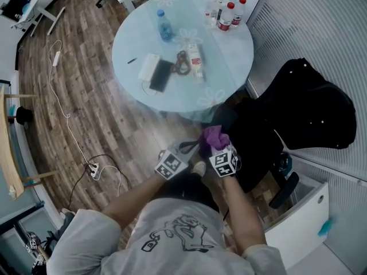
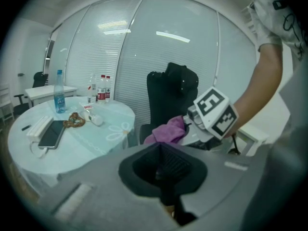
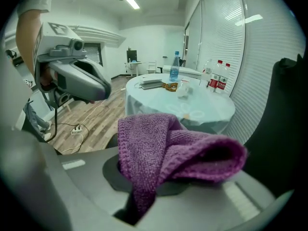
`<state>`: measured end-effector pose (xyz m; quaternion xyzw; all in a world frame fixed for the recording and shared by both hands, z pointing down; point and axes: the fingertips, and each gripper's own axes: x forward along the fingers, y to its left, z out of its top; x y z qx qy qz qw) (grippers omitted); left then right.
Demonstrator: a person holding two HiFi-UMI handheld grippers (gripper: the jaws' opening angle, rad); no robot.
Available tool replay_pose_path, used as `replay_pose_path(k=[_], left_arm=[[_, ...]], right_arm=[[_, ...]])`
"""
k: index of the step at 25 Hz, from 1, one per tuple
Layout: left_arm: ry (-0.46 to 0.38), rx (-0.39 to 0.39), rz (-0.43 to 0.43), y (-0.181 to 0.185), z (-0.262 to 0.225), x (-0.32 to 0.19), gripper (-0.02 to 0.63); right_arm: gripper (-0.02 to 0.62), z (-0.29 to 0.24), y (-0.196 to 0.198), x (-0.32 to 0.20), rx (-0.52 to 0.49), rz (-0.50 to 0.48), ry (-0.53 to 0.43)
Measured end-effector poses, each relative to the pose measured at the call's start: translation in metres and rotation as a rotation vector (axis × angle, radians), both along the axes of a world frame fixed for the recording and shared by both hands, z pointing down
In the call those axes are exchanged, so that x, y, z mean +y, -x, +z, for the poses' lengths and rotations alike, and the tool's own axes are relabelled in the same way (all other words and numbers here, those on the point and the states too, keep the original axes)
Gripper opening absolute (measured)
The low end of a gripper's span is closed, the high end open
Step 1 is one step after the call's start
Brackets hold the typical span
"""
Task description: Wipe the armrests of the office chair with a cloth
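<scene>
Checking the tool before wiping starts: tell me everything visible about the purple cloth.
The purple cloth looks like soft knitted microfibre with a ribbed edge. It is bunched and folded over itself, one end pinched between the jaws of the right gripper, the rest flopping over them. It is held close to the black office chair; whether it touches the chair cannot be told.

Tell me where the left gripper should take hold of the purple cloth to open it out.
Best bet: grip the loose folded lobe of the purple cloth that bulges free of the right gripper, which pinches only one bunched end. Bring the left gripper across from its own side, with its jaws opened over the fold's thick edge.
</scene>
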<state>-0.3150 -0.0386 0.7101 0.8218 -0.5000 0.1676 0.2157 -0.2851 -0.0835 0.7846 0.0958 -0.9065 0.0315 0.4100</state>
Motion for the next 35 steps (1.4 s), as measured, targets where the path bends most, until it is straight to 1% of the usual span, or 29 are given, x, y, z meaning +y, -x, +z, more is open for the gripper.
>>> replay_pose_path(k=[4,7,14,18,23,29,35], left_arm=[[0.014,0.001,-0.004,0.0,0.003,0.003,0.0],[0.021,0.002,-0.007,0.0,0.003,0.006,0.0],[0.024,0.011,-0.022,-0.005,0.001,0.015,0.0],[0.022,0.008,-0.038,-0.002,-0.002,0.019,0.0],[0.023,0.005,-0.051,0.003,-0.002,0.024,0.0],[0.025,-0.009,-0.055,0.007,0.0,0.029,0.0],[0.023,-0.017,-0.052,0.006,-0.002,0.028,0.0]], right_arm=[[0.043,0.004,-0.003,-0.037,0.006,0.012,0.018],[0.043,0.005,-0.004,-0.063,0.025,0.001,0.008],[0.043,0.014,-0.015,-0.137,0.08,0.072,-0.007],[0.043,0.012,-0.016,-0.154,0.098,0.089,-0.005],[0.037,0.01,-0.015,-0.137,0.079,0.108,-0.01],[0.034,0.004,-0.011,-0.08,0.009,0.063,-0.008],[0.034,-0.002,-0.007,-0.019,-0.037,0.038,0.025]])
